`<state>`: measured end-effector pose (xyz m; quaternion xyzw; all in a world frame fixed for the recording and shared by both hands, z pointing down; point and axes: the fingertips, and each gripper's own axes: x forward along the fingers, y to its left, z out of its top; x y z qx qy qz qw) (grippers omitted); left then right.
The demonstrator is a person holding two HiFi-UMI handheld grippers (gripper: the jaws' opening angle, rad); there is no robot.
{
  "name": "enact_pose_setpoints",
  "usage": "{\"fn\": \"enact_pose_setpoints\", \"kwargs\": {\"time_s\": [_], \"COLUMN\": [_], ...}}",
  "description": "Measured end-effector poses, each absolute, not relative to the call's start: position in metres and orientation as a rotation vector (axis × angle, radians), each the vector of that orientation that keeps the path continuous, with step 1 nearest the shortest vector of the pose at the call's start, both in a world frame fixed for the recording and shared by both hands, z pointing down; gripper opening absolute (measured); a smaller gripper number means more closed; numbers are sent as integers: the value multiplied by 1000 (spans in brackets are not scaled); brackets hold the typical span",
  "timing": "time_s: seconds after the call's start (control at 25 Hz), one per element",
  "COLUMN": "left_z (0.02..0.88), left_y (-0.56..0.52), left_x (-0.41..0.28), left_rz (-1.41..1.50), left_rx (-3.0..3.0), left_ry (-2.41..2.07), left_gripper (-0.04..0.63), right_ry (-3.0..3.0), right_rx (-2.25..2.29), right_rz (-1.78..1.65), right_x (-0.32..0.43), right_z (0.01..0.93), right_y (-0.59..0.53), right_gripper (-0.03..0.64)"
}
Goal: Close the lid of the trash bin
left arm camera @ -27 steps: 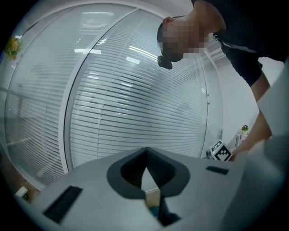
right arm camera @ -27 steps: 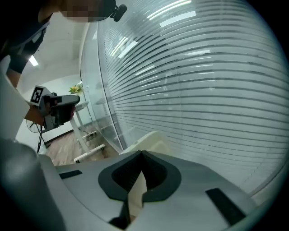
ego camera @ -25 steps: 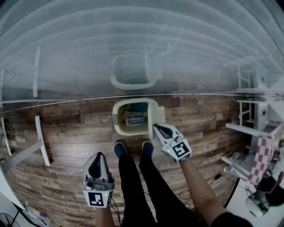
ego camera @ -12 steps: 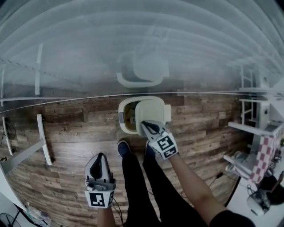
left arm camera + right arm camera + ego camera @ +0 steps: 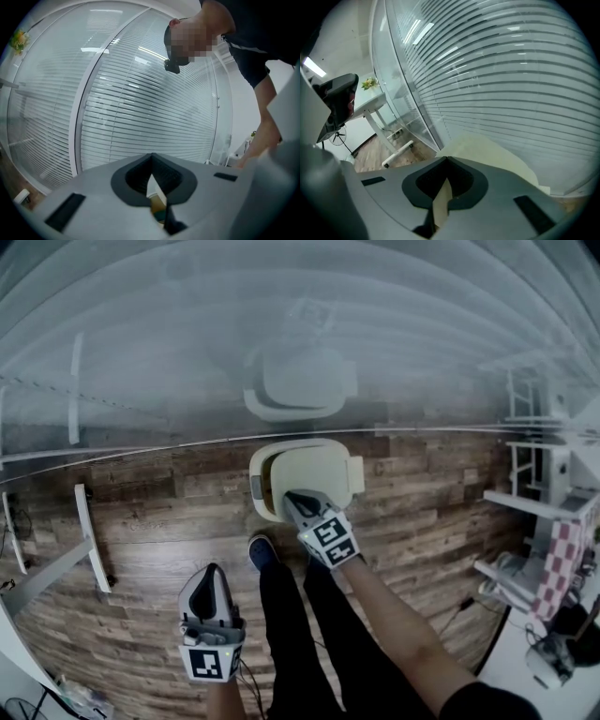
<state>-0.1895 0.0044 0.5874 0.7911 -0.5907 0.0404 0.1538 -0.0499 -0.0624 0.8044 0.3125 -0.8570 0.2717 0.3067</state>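
- 1 trash bin [image 5: 258,486], far centre
- 1 lid [image 5: 319,472] on it
- 2 grippers: left gripper [image 5: 209,570] near left, right gripper [image 5: 293,496] at the lid
- 2 legs [image 5: 281,634], near centre
- 1 shoe [image 5: 262,549] clearly visible

Right gripper [image 5: 292,497] on the lid [image 5: 317,472]

Lid covers most of the trash bin [image 5: 256,486], with a gap at left; left gripper [image 5: 208,570] near, well apart.
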Motion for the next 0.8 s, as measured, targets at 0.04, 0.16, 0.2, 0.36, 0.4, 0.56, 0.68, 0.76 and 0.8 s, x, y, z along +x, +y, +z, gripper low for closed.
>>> {"fn": "enact_pose_setpoints", "kwargs": {"time_s": [0.04,0.16,0.2,0.36,0.4,0.56,0.68,0.76,0.8], "left_z": [588,592,593,599,600,603,608,611,612], "left_y": [4,2,3,4,3,4,6,7,8], "left_x": [-189,-190,-191,-194,-193,-193,-194,-194,-194], "left_rz": [114,119,122,127,125,128,136,136,135], "left_rx": [2269,2269,2266,2255,2255,2251,2245,2232,2227], "left_ry": [-1691,-1684,-1684,-1686,-1687,-1682,-1677,-1678,-1679], "left_gripper": [6,5,5,5,5,6,5,5,5], "right_ry": [-2259,-2227,-2213,-2171,-2160,-2137,-2109,-2086,-2080], "right_rx": [826,831,833,828,824,822,831,832,831], "right_rz": [726,757,770,774,777,805,829,844,843], "right_x": [-51,-54,-56,-58,-58,-61,-63,-64,-63], "right_z": [808,818,823,851,856,864,869,872,874], "right_y": [-62,-62,-62,-62,-61,-62,-63,-63,-63], "right_gripper": [3,3,3,3,3,3,3,3,3]}}
